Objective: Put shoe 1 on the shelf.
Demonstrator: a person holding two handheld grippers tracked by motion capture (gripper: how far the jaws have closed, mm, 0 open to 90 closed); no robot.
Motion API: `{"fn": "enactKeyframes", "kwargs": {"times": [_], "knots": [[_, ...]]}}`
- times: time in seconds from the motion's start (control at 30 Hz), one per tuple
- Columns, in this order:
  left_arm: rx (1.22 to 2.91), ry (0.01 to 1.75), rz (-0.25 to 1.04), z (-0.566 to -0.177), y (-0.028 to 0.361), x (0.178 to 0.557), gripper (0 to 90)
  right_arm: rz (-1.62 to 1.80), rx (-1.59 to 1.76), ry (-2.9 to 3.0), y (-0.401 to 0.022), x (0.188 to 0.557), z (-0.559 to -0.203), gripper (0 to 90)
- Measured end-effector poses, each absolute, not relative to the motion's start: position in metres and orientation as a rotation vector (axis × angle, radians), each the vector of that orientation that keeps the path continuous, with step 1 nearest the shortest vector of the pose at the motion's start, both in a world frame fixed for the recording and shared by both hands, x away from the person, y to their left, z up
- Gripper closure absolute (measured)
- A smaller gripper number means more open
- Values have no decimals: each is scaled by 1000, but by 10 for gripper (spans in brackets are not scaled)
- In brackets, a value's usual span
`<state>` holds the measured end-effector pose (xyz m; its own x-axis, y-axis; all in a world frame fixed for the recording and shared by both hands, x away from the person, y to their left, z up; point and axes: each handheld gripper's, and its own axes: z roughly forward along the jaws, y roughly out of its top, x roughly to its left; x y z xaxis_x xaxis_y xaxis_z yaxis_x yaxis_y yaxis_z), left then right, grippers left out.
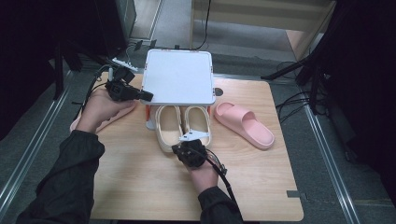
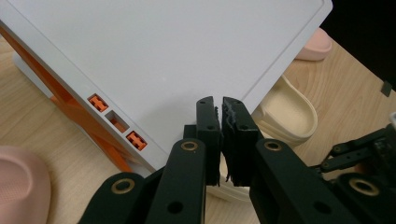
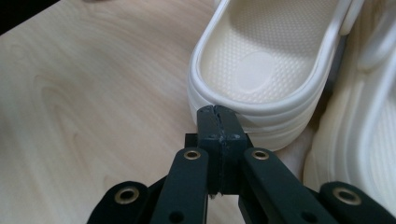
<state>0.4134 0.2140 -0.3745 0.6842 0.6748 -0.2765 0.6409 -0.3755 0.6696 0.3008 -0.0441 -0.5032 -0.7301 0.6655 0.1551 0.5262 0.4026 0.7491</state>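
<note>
A white square plastic tray on orange legs (image 1: 177,77) stands at the far middle of the light wooden desk (image 1: 140,186). Under its near edge, two cream foam slippers (image 1: 169,128) lie side by side, toes tucked beneath. Just right of them lies a pink foam slipper (image 1: 245,123); another pink slipper (image 2: 21,184) lies left of the tray.

both tools (image 2: 219,105) (image 3: 217,112) closed, empty.
</note>
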Motion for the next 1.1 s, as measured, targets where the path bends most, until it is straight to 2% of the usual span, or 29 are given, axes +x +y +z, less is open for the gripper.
{"fn": "enactKeyframes", "kwargs": {"times": [0.3,0.77,1.1], "knots": [[2097,1010,47,-375,214,414,855,1200,1044,2473,-15,325,-505,900],[2100,1015,54,-375,214,413,855,1188,1139,2390,6,368,-508,900],[2100,1016,58,-374,215,413,855,1231,1111,2411,5,361,-503,900]]}}
